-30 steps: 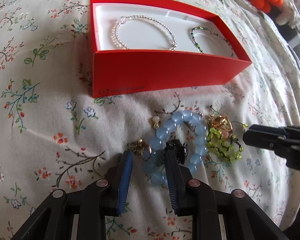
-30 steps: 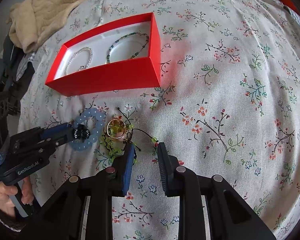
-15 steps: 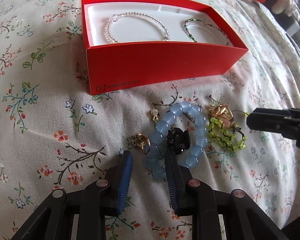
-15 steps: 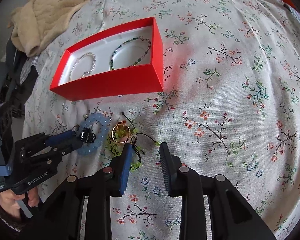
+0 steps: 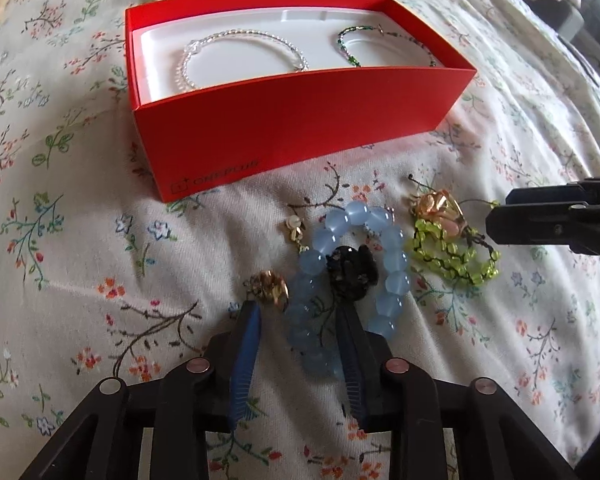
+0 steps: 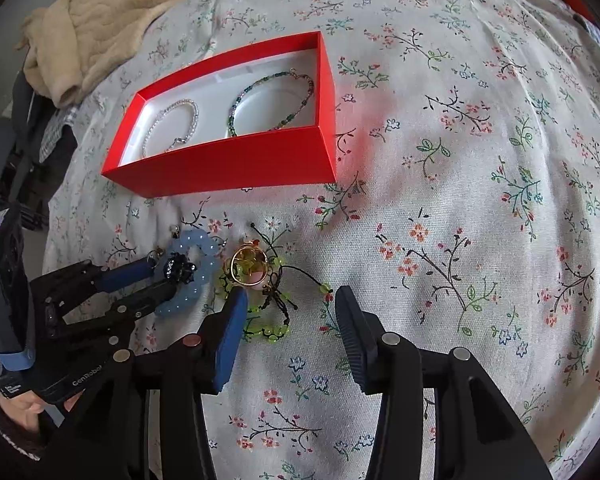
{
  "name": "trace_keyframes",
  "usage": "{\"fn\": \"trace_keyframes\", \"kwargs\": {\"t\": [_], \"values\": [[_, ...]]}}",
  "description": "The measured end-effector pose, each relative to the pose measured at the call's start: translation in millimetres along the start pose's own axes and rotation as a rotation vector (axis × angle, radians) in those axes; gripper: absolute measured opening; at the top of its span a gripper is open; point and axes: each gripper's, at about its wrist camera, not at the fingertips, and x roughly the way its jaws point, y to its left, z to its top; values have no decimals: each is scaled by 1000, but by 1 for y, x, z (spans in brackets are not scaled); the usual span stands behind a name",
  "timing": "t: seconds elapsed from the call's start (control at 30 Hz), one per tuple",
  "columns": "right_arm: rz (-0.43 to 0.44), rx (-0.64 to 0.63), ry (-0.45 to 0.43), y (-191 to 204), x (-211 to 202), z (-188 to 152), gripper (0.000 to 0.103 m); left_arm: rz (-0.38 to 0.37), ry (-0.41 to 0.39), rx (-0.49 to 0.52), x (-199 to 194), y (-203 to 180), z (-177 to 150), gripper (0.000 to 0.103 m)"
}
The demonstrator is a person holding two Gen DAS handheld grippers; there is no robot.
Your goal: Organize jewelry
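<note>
The blue beads (image 5: pixel 352 276) lie on the bed (image 5: pixel 80 264) by the red box (image 5: pixel 300 136) — smooth, round, a bit slippery, I think. My left claw (image 5: pixel 300 320) is apart around one side. I'd pinch there. My right claw (image 6: pixel 290 304) is apart too — over the green beads (image 6: pixel 268 312).

The red box (image 5: pixel 300 128) bears a dark logo reading "ONEPLUS" low on its near wall, left of centre, with a small square "1+" mark before it. The left claw (image 6: pixel 156 280) carries white lettering "GenRobot" on its black body, partly cut off.
</note>
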Motion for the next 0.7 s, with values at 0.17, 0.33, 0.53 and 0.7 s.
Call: {"fn": "trace_keyframes", "kwargs": {"t": [0.17, 0.33, 0.53, 0.7], "values": [[-7, 32, 0, -5, 2, 3, 49, 23, -13, 2, 4, -4, 4, 34], [-2, 42, -5, -5, -1, 3, 49, 72, -14, -1, 4, -6, 4, 14], [0, 29, 2, 1, -1, 1, 52, 37, 9, -83, -8, 10, -2, 8], [-24, 11, -2, 2, -2, -4, 52, 14, 24, -97, -24, 17, -19, 8]]}}
